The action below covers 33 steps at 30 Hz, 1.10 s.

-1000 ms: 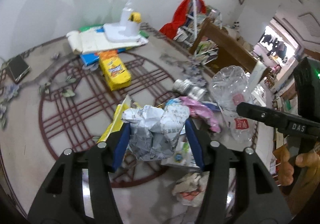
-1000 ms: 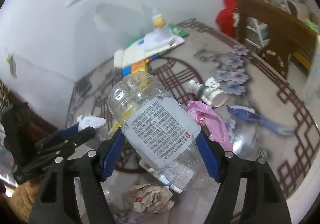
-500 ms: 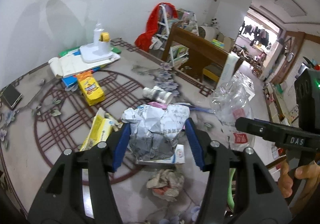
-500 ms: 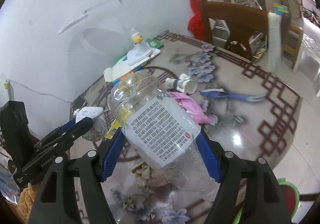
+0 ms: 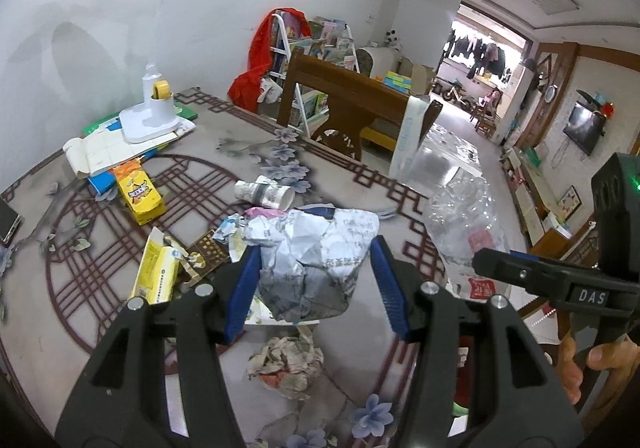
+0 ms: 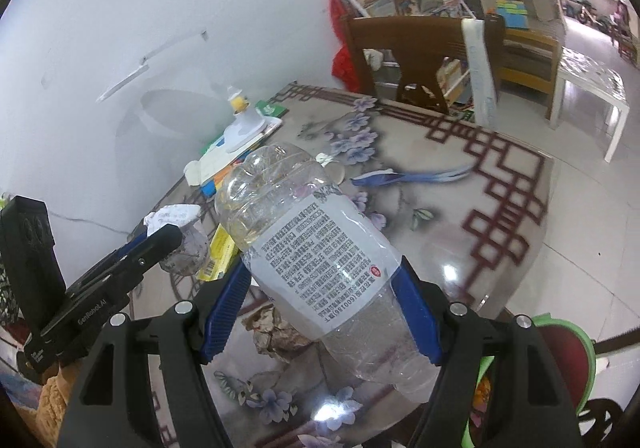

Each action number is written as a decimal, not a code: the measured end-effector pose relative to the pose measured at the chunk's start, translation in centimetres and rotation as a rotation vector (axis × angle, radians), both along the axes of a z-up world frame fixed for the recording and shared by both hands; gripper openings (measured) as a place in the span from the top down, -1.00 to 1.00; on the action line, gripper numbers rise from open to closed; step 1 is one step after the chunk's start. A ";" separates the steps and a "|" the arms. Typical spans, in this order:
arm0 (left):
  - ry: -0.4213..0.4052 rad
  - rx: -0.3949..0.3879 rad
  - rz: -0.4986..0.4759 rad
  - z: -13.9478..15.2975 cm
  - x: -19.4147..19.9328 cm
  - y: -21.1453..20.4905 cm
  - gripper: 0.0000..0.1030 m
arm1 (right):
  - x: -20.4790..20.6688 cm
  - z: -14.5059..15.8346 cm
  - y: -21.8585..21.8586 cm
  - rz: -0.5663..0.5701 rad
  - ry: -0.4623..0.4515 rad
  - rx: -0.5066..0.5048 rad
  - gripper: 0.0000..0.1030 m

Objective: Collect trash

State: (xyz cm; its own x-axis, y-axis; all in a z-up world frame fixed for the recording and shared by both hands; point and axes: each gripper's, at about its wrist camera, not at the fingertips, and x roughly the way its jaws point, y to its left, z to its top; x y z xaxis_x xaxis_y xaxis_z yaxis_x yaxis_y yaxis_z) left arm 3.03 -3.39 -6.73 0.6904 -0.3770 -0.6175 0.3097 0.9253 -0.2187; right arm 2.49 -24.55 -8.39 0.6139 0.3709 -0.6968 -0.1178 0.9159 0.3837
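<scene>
Gripping a crumpled paper wad between its 2 blue pads, the left gripper holds it above the table, well clear of the top. The right gripper is clamped on a clear plastic bottle, its pads pressing the labelled middle; the bottle tilts, base pointing up and away. Under both lie more trash: a second paper ball just below the wad, a yellow box to its left, an orange packet farther back and a paper cup on its side. A white lamp stands on papers by the wall.
</scene>
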 end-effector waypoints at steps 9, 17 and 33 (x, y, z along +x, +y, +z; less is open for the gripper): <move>-0.015 0.003 -0.023 0.5 -0.7 -0.6 -0.02 | -1.4 0.4 -1.5 -0.063 -0.013 0.022 -0.36; -0.011 0.003 -0.057 0.6 -1.3 -1.7 -0.02 | -2.4 0.5 -2.6 -0.106 -0.013 0.022 -0.36; 0.008 0.019 -0.137 0.2 -2.8 -5.1 -0.02 | -6.0 -0.1 -5.9 -0.218 0.004 0.040 -0.36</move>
